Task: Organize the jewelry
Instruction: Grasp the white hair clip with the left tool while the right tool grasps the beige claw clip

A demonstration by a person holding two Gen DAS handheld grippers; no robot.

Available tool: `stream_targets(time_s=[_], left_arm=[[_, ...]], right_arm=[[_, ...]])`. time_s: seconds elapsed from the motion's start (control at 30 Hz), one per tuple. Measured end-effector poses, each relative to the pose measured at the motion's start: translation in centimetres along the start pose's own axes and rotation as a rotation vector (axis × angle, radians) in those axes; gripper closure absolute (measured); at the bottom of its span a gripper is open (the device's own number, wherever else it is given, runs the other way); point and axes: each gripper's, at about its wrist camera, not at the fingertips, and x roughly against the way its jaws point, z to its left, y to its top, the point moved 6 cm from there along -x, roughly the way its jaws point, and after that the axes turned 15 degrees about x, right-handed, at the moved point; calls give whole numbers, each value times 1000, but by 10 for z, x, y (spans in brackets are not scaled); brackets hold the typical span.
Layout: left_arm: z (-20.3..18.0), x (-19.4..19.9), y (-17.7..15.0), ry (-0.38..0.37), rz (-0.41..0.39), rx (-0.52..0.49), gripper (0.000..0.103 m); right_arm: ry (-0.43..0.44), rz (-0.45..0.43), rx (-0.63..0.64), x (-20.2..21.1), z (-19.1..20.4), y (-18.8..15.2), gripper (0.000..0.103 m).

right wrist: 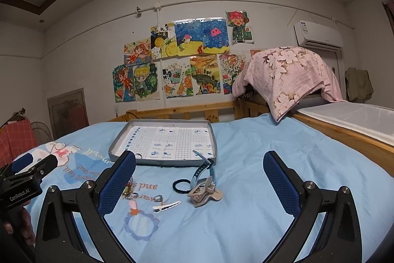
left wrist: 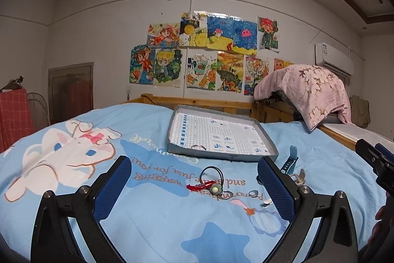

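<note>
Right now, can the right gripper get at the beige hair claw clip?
Probably yes. The right gripper is open and empty, and the claw clip lies on the blue bedsheet between its fingers, just ahead. Only the teal strap sits close behind it.

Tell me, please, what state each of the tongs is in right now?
Left tongs: open, holding nothing, above the jewelry on the bed.
Right tongs: open, holding nothing, also above the bed.
</note>
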Motion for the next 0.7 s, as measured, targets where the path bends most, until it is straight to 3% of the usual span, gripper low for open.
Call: stream_targets(time_s=[0.37,0.7], left_arm=[[-12,-59,-19,9,80,22,0],[-36,-98,-44,-33,175,3,0]], right_arm=[[-3,71,-21,-45,-14,-3,1],[50,212,-40,-93,-27,-23,2]])
